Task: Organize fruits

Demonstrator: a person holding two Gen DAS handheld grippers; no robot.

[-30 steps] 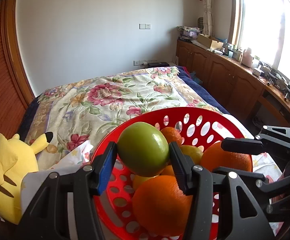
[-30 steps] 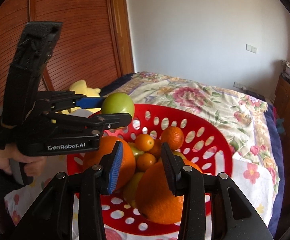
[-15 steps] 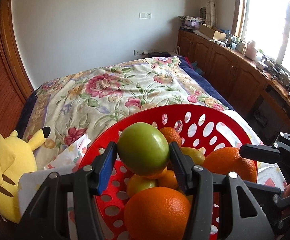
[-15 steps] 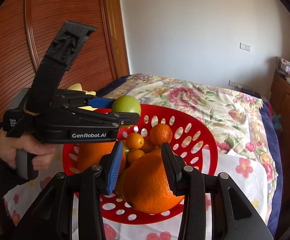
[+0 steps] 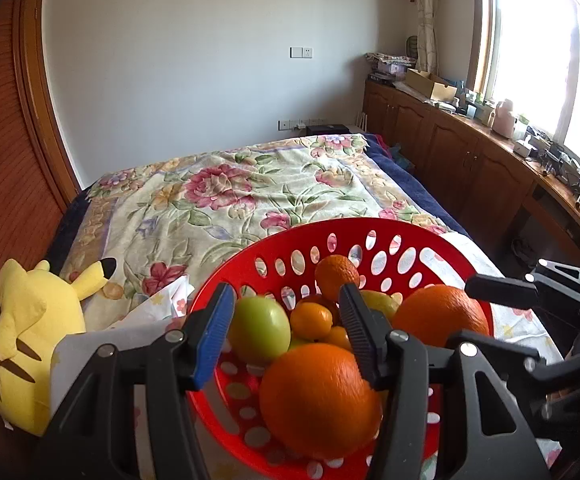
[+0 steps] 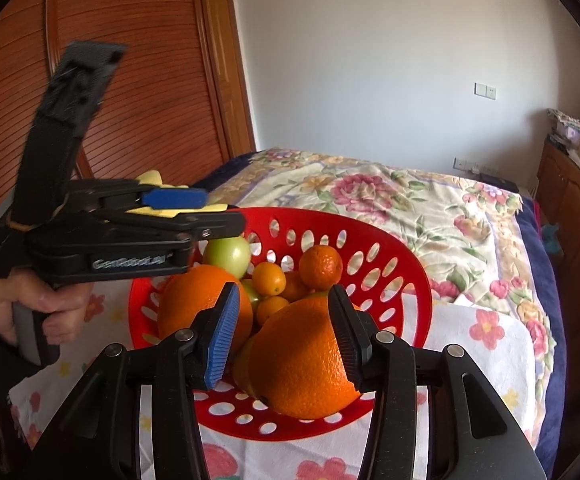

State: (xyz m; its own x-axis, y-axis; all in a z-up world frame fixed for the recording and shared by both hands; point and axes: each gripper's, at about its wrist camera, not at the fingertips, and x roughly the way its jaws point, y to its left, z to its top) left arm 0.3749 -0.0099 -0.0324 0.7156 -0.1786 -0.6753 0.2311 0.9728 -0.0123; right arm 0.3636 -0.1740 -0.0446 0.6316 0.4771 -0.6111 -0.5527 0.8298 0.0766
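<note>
You can read only one text: "GenRobot.AI", white, slightly blurred, on the black side of the left gripper (image 6: 194,210) in your right wrist view.

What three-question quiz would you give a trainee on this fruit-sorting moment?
1. True or false: the green apple lies inside the red basket.
2. The yellow plush toy lies: A) in the basket; B) outside it, by the wooden wardrobe; C) on the window counter.
3. Fill in: the bed cover has a ____ pattern.
Key: 1 true; 2 B; 3 floral.
</note>
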